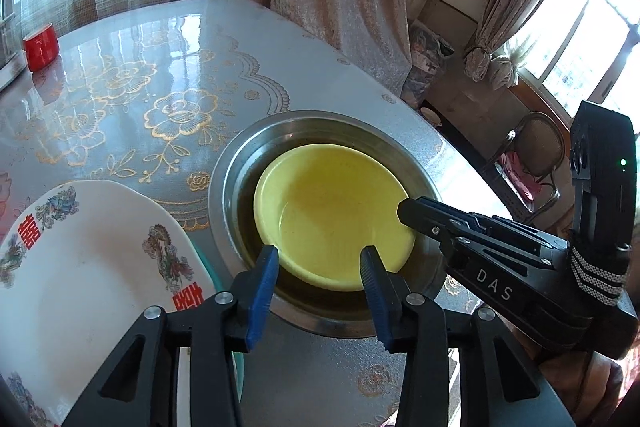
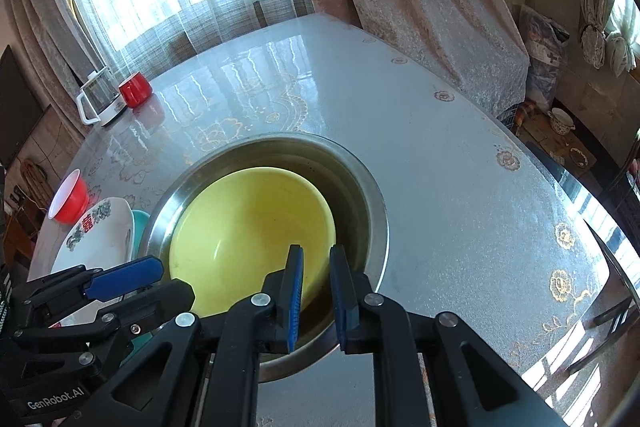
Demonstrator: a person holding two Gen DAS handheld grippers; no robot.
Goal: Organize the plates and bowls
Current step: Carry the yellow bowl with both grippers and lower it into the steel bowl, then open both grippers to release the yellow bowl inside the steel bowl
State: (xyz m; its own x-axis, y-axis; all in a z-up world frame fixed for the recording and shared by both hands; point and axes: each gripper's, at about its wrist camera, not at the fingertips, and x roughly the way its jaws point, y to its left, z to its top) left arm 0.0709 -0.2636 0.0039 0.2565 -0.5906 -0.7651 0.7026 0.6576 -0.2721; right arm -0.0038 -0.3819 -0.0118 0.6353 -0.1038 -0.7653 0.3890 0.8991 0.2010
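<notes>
A yellow bowl (image 1: 332,211) (image 2: 240,227) sits inside a wide steel basin (image 1: 224,179) (image 2: 378,211) on the flowered table. My left gripper (image 1: 318,263) (image 2: 176,279) is open; its blue pads stand either side of the bowl's near rim without pressing on it. My right gripper (image 2: 316,255) (image 1: 402,211) reaches in from the right. Its pads are nearly together with the bowl's rim running between them, so it is shut on that rim. A white plate with red characters (image 1: 80,267) (image 2: 100,239) lies just left of the basin.
Something teal (image 2: 140,223) shows under the white plate. A red cup (image 2: 70,203) lies tipped beside the plate. Another red cup (image 1: 40,45) (image 2: 136,89) and a white jug (image 2: 100,99) stand far left. The table edge runs along the right, with a chair (image 1: 536,155) beyond.
</notes>
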